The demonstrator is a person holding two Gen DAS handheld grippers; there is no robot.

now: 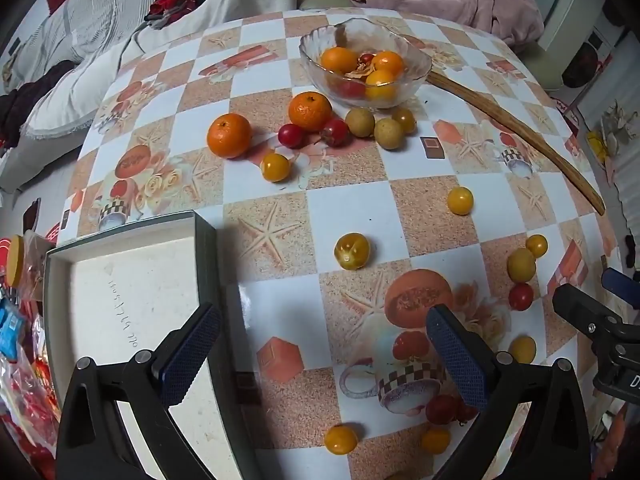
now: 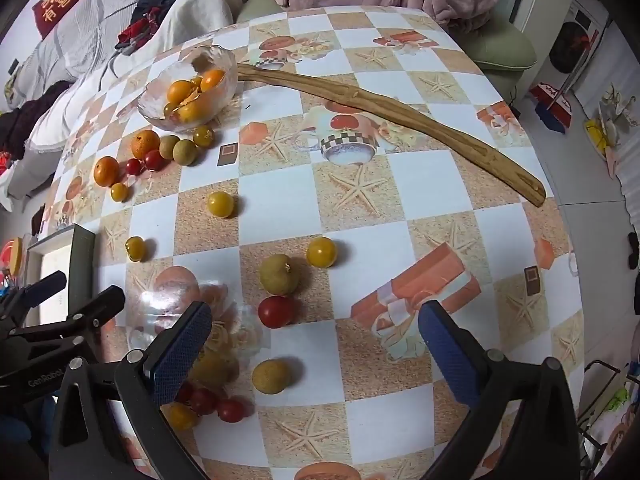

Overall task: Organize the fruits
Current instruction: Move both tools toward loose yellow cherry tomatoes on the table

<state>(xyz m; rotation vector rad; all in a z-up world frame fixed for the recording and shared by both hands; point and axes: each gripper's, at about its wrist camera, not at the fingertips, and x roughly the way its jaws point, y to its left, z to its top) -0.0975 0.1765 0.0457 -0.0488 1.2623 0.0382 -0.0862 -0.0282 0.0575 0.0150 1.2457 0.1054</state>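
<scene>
My right claw (image 2: 314, 344) hangs spread wide over the counter (image 2: 400, 184), a red tomato (image 2: 277, 311) just beyond its tips.

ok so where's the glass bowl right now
The glass bowl sits at the far side of the table, upper middle in the left wrist view, with a long wooden stick to its right and two oranges just in front.

Checkered starfish-print tablecloth (image 1: 348, 212), orange tangerines (image 1: 229, 135)
</scene>
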